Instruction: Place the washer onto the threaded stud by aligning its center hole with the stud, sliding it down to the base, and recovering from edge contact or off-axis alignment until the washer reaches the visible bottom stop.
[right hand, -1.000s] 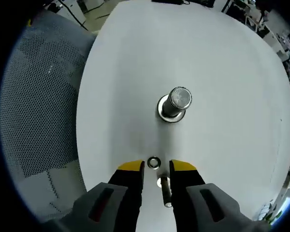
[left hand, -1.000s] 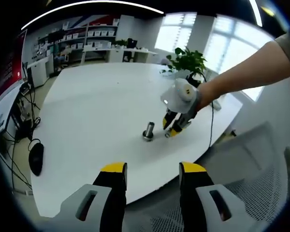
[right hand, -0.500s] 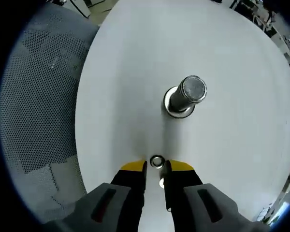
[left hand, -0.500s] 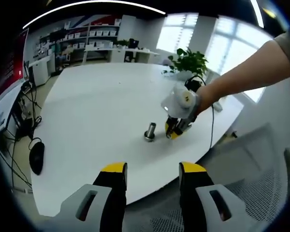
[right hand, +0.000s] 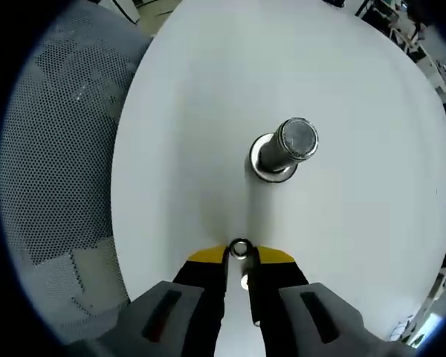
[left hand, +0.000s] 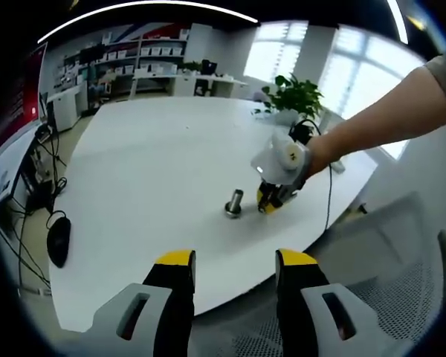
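Left gripper view: white table (left hand: 149,156), shelves (left hand: 145,59) behind.

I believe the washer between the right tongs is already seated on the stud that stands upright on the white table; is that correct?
Not quite. In the right gripper view the washer sits at the tips of the right tongs, clearly apart from the stud, which stands upright on the white table with nothing threaded onto it yet.

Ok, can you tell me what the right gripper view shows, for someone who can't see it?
The right gripper pinches a small metal washer at its yellow tips, just above a white table. Ahead, a shiny threaded stud stands upright on the table, bare.
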`<move>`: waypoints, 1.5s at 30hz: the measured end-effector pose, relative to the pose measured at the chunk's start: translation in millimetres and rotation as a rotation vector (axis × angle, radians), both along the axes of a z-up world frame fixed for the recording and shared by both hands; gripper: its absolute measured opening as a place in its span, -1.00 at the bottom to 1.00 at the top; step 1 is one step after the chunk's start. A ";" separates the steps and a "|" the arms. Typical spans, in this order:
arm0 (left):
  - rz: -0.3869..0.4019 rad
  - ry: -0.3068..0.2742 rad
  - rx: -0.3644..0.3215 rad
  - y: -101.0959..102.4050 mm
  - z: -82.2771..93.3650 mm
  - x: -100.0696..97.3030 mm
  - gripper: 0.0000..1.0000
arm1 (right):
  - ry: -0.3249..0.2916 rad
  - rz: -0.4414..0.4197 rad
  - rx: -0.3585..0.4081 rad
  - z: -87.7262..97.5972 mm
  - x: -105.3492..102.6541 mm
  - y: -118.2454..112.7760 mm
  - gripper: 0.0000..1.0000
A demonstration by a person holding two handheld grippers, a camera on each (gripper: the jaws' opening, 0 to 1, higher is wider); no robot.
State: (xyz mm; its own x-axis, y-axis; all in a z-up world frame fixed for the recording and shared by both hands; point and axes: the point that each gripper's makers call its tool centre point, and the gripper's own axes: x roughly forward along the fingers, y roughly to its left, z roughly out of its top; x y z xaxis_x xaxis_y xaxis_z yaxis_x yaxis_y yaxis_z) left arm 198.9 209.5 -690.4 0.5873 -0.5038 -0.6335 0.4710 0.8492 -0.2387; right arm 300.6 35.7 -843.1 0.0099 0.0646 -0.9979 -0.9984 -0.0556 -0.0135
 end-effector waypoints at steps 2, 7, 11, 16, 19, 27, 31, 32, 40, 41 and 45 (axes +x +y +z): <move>0.002 0.004 -0.001 0.1 -0.5 0.2 -0.17 | -0.002 -0.010 0.022 0.7 -0.4 -0.8 -0.68; 0.015 0.000 0.002 2.4 0.0 1.4 -0.17 | 0.003 -0.031 0.044 0.3 0.0 0.4 -0.68; 0.014 0.000 0.005 2.3 -0.1 1.4 -0.17 | -0.012 -0.046 -0.003 -0.1 0.4 1.8 -0.70; 0.020 -0.002 0.008 3.3 -0.2 1.8 -0.17 | -0.014 -0.034 -0.021 0.5 0.2 0.7 -0.72; 0.025 -0.005 0.018 5.0 -0.3 2.6 -0.17 | -0.022 -0.040 -0.019 0.4 0.5 0.5 -0.73; 0.027 -0.006 0.022 5.6 -0.2 2.7 -0.17 | -0.028 -0.052 -0.028 0.5 0.2 1.6 -0.74; 0.030 -0.005 0.020 5.8 -0.2 2.5 -0.18 | -0.025 -0.060 -0.026 0.5 0.7 1.2 -0.74; 0.030 -0.005 0.022 6.0 -0.3 2.5 -0.18 | -0.025 -0.058 -0.024 0.5 0.8 1.2 -0.75; 0.029 0.001 0.024 6.2 -1.2 2.5 -0.18 | -0.008 -0.082 0.018 1.4 6.0 1.5 -0.75; 0.028 0.003 0.025 6.2 -1.6 2.3 -0.18 | -0.007 -0.083 0.020 1.5 5.7 1.7 -0.75; 0.030 0.005 0.024 6.5 -1.9 2.7 -0.18 | -0.004 -0.092 0.027 2.4 5.8 0.5 -0.75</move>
